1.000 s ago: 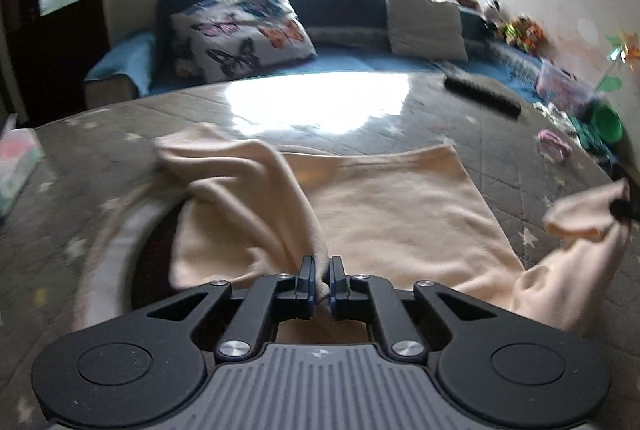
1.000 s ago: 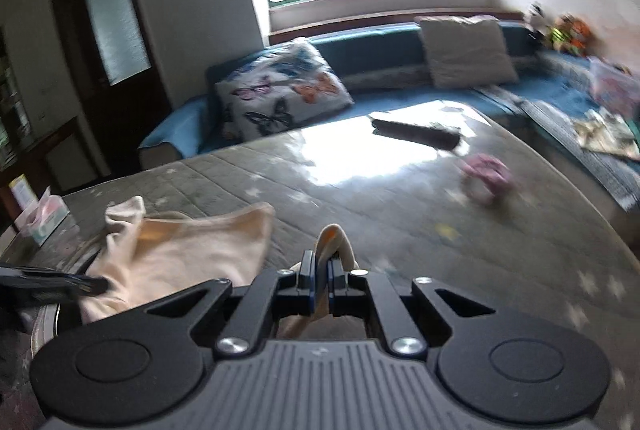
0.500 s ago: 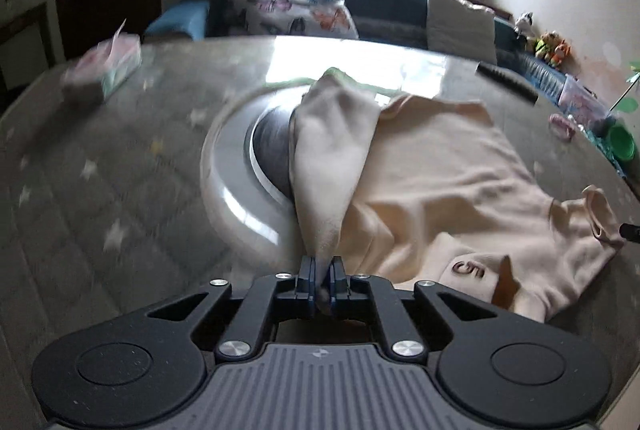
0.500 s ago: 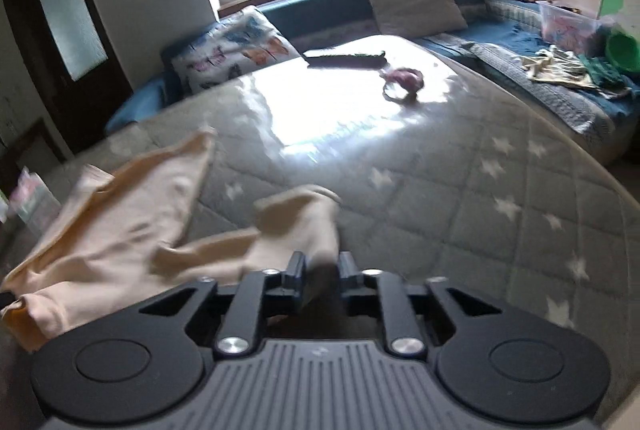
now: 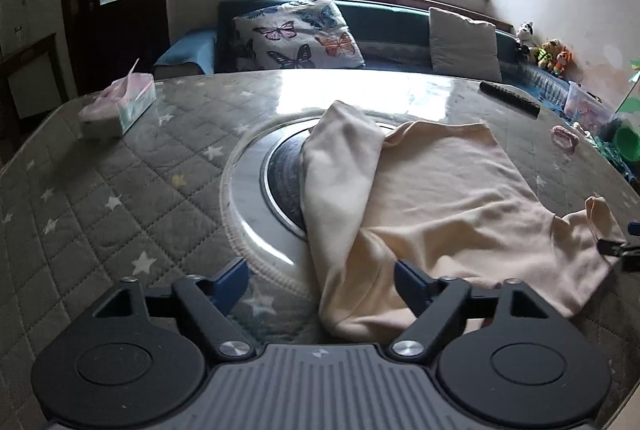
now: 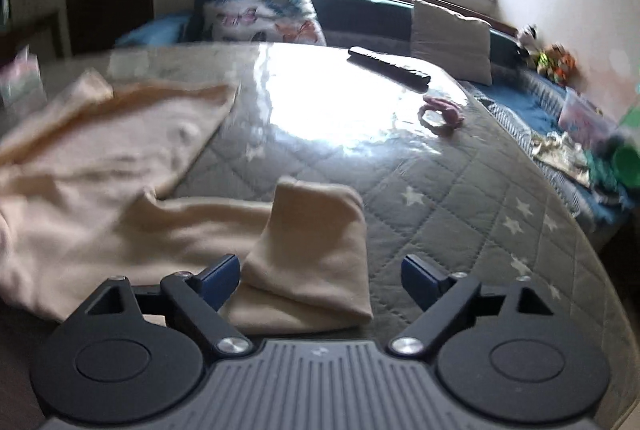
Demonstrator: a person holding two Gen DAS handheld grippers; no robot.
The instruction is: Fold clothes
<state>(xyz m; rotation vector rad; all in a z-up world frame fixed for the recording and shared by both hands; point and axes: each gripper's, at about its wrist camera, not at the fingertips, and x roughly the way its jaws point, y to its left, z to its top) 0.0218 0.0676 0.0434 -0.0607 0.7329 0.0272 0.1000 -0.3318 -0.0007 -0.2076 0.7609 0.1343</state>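
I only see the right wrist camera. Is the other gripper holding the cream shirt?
Observer: No. The left gripper is open, and the shirt lies loose between its fingers.
Operator: Where's the sleeve on that side?
Observer: The sleeve is folded inward, lying along the shirt's edge.
Operator: What's under it?
Observer: A round turntable set in the table, partly covered by that sleeve.
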